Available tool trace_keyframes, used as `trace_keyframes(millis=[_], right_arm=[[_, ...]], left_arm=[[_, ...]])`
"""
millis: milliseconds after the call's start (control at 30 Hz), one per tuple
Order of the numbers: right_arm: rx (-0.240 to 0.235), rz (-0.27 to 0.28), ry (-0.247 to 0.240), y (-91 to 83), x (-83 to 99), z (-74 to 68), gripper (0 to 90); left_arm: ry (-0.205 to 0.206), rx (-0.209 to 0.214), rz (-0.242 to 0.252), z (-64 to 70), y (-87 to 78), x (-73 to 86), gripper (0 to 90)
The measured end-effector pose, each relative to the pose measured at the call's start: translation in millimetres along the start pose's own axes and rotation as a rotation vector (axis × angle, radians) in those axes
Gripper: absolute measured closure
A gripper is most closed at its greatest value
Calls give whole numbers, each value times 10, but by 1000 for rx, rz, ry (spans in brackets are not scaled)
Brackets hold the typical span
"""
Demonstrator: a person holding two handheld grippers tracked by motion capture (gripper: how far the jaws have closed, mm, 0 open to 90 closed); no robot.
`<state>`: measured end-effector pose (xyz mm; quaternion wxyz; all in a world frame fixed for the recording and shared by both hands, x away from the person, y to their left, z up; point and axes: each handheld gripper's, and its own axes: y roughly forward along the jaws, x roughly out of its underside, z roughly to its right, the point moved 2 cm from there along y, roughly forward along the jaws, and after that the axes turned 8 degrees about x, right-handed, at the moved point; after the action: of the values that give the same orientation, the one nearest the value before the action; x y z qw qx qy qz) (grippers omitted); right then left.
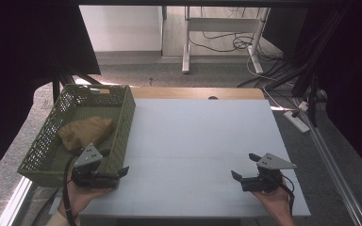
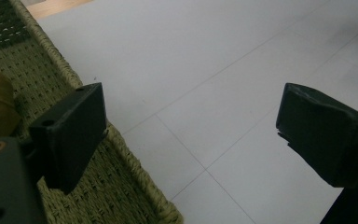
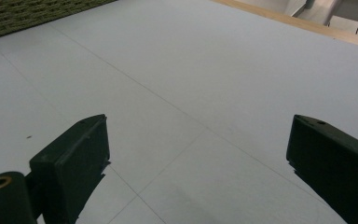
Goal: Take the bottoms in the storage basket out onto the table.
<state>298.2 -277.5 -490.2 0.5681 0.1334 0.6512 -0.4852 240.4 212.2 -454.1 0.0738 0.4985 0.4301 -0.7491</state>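
Basket [image 1: 122,123], green and woven, sits at the bench's [image 1: 202,141] nine o'clock edge, a brown paper bag [image 1: 84,132] lying inside it. My left gripper [image 1: 116,168] hovers at the basket's near corner, jaws wide apart, one jaw over the rim [image 2: 135,168], nothing between them. My right gripper [image 1: 244,165] hangs over bare bench at about four o'clock, well apart from the basket, jaws spread open and empty too.
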Motion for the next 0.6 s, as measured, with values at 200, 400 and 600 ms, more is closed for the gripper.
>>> trace_keyframes(millis=[200, 400, 600], right_arm=[[-13, -6, -6, 19, 8, -12, 60], [-9, -8, -29, 16, 2, -32, 61], [-10, -7, -34, 23, -5, -37, 61]], left_arm=[[-12, 0, -5, -6, 4, 1, 98], [-8, 0, 0, 2, -4, -9, 98], [-6, -5, 7, 4, -24, -26, 98]])
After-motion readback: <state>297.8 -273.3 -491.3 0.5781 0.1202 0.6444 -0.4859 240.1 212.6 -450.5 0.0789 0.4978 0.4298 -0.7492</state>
